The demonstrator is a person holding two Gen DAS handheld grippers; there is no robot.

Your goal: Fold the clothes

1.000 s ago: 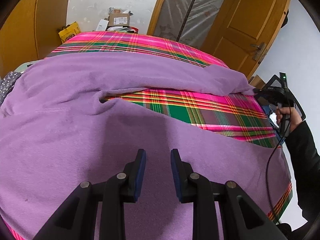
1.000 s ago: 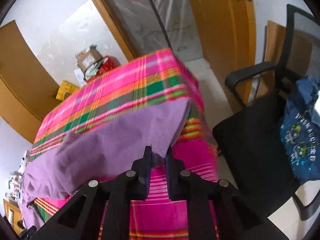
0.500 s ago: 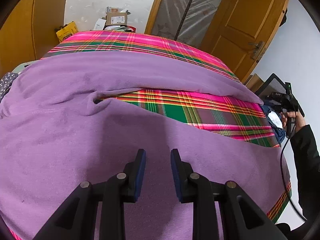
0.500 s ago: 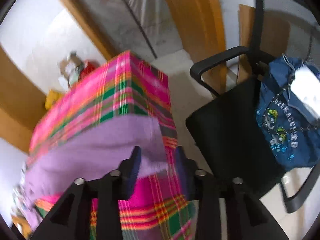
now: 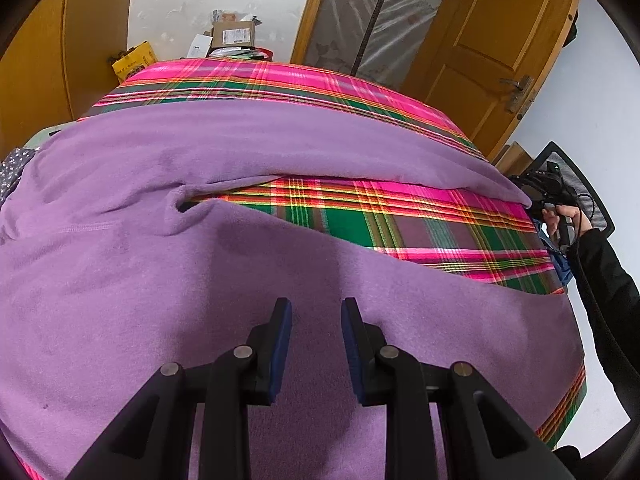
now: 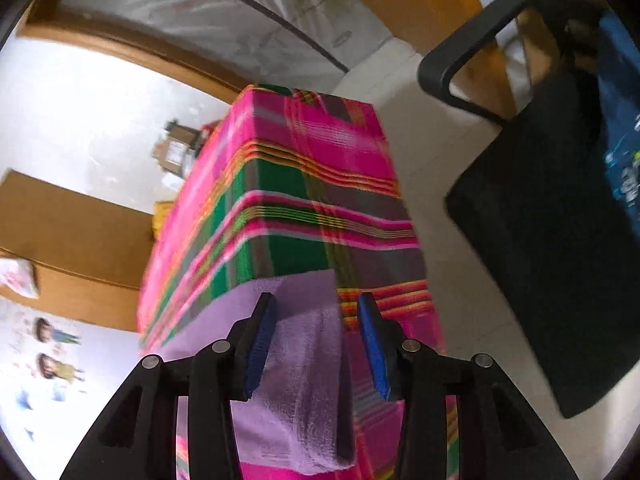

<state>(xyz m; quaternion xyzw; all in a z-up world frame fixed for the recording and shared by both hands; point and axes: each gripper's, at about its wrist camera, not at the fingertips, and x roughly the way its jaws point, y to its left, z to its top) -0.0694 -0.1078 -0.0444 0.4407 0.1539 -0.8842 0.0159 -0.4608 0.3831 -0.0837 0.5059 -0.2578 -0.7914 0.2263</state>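
Observation:
A purple fleece garment [image 5: 160, 280] with two long legs lies spread across the pink and green plaid table cover [image 5: 400, 224]. My left gripper [image 5: 316, 306] hovers open over the near leg, with nothing between its fingers. The far leg [image 5: 320, 140] runs to the table's right edge. There my right gripper [image 6: 316, 304] stands open, its blue pads either side of that leg's end [image 6: 304, 344], which droops over the edge. In the left wrist view a hand [image 5: 568, 216] holds the right gripper [image 5: 548, 184] just off that corner.
A black office chair [image 6: 540, 280] with a blue printed garment [image 6: 624, 140] on it stands right of the table. Cardboard boxes [image 5: 232, 36] sit beyond the far end and a wooden door [image 5: 500, 40] at back right. A dotted cloth [image 5: 12, 172] lies at the far left.
My right gripper has opened and let go of the far leg's end, which now rests at the table's right edge. The left gripper has stayed open over the near leg.

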